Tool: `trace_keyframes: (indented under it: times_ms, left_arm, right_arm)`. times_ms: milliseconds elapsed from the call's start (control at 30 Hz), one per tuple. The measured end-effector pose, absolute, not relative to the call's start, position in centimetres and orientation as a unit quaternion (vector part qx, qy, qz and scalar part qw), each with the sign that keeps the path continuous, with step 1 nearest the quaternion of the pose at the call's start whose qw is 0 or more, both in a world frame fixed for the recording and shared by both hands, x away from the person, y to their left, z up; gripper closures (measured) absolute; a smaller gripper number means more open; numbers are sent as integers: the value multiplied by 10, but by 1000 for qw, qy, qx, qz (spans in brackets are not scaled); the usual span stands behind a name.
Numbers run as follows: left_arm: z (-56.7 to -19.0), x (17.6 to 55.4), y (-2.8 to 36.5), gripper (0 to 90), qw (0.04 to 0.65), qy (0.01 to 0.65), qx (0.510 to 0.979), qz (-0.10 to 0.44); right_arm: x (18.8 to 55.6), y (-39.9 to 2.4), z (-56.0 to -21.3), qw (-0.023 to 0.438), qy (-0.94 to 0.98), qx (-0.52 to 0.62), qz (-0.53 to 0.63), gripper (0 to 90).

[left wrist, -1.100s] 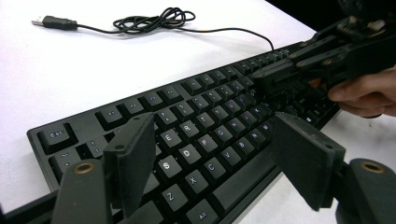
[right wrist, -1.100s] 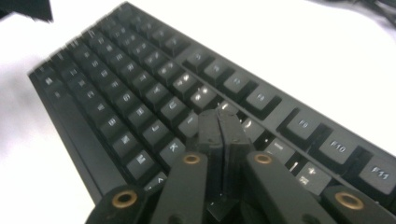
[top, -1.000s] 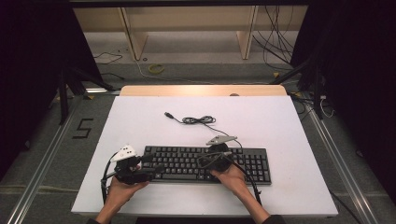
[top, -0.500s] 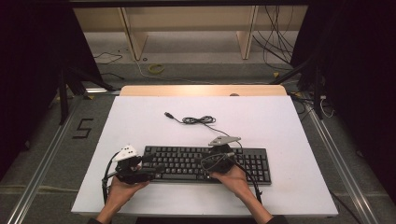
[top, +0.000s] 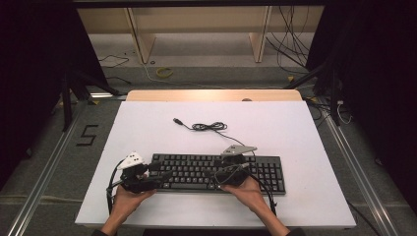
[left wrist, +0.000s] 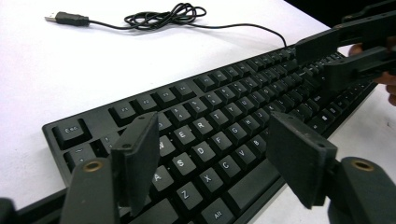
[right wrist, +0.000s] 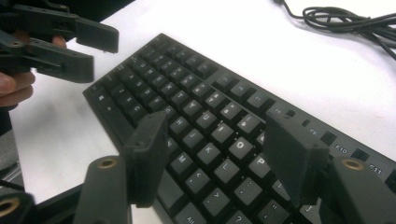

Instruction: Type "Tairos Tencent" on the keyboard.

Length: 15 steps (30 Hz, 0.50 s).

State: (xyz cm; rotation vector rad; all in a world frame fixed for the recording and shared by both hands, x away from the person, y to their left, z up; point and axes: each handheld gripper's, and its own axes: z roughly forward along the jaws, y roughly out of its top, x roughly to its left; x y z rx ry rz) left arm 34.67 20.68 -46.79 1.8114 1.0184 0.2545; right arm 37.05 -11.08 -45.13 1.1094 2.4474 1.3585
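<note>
- keyboard lies flat on the white bench, near the front edge, long side across.
- its cable runs from the back edge to a loose coil on the bench behind it, with the usb plug lying free at the end.
- left gripper sits at the keyboard's left end; its jaws have just been closing a little but stand wide apart, over the letter keys, gripping nothing.
- right gripper is over the keyboard's middle; its jaws have just been opening and stand wide, keys showing between them, nothing held.
- in the left gripper view, the right gripper hovers over the far keys.
- each hand rests at the front edge.
</note>
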Motion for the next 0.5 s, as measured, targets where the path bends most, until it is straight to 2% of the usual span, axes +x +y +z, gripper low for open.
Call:
trace_keyframes:
  times_ms: [167, 500]
  left_arm:
    - [-470, 349, 209, 442, 483, 434, 752, 111]
    - [-476, 356, 205, 716, 454, 441, 767, 109]
  right_arm:
    - [367, -111, -450, 62, 812, 364, 452, 379]
    - [359, -109, -450, 55, 816, 354, 454, 352]
